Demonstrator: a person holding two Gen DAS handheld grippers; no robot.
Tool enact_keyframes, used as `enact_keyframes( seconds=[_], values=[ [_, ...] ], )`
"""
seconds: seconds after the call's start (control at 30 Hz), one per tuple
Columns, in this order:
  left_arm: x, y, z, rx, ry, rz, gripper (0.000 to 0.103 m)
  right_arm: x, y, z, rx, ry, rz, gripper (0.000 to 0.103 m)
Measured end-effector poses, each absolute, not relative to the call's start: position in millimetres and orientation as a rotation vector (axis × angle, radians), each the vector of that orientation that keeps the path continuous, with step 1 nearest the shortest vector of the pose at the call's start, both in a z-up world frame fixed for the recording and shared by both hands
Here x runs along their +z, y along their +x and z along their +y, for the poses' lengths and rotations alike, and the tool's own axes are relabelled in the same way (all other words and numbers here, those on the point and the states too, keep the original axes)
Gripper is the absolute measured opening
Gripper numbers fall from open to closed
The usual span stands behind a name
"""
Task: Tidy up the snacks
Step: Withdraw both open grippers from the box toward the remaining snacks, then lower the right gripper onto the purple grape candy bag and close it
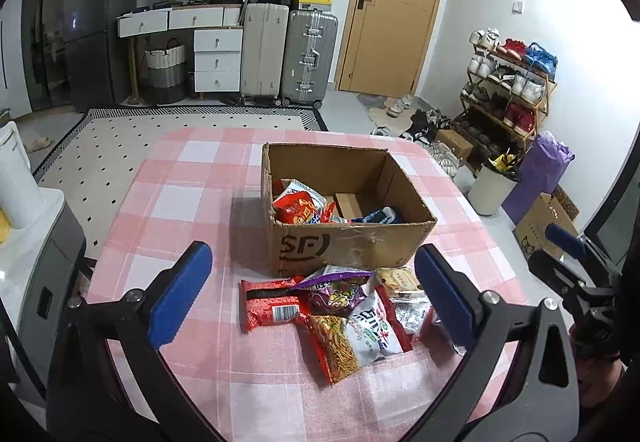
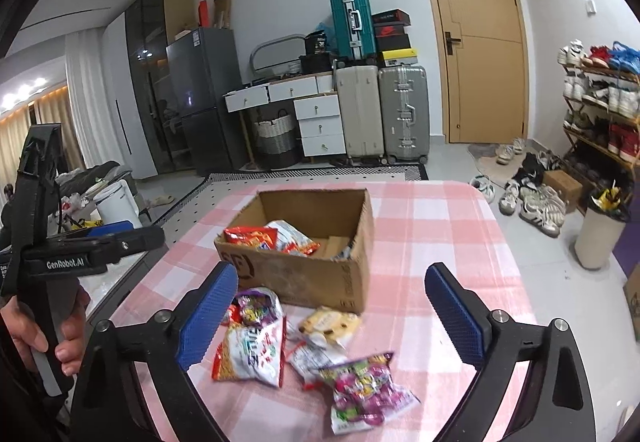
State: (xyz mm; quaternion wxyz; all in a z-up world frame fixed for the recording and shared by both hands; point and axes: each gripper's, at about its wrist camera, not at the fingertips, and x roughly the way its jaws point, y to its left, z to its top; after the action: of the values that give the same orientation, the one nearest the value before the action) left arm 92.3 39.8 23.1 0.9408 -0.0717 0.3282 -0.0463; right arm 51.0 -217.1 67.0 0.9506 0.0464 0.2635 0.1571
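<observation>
The left tool [image 1: 314, 298] hangs above the near part of the bench [image 1: 188, 202], which has a pink and white checked cloth. Its two blue pads [image 1: 180, 294] stand wide apart and hold nothing. The right tool [image 2: 330, 316] is in the same state: wide open, with nothing between its pads.

An open cardboard box [image 1: 352, 246] stands near the middle of the bench. Inside it, at the left side, lie a red snack bag [image 1: 294, 208] and a white bag [image 1: 306, 192] that partly overlap, and at the right side a dark blue packet [image 1: 380, 216] lies against the front wall.

In front of the box, on the cloth, there is a loose pile of snacks. In the left wrist view, a red wrapped packet [image 1: 270, 306] lies at the left of the pile, a purple bag [image 1: 336, 290] is just beside it, and a white and red bag of noodle snack [image 1: 360, 334] lies closer to the camera, touching the purple one. A small beige biscuit packet [image 1: 400, 280] lies near the box front at the right.

In the right wrist view, one more purple and green bag [image 2: 362, 390] lies apart from the pile, nearest to the camera, between the two pads. This view is slightly blurred.

At the left edge of the right wrist view, a hand [image 2: 48, 326] holds the handle of the left tool.
</observation>
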Motion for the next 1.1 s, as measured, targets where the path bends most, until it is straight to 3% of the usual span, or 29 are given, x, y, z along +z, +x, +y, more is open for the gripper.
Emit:
enact_keyframes(
  seconds=[0.5, 1.1],
  values=[
    [-12, 81, 35, -0.072, -0.142, 0.719, 0.102, 11, 14, -243, 0.319, 0.137, 0.649, 0.1],
    [-72, 108, 36, -0.08, -0.148, 0.824, 0.102, -62, 51, -238, 0.352, 0.151, 0.819, 0.1]
  ],
)
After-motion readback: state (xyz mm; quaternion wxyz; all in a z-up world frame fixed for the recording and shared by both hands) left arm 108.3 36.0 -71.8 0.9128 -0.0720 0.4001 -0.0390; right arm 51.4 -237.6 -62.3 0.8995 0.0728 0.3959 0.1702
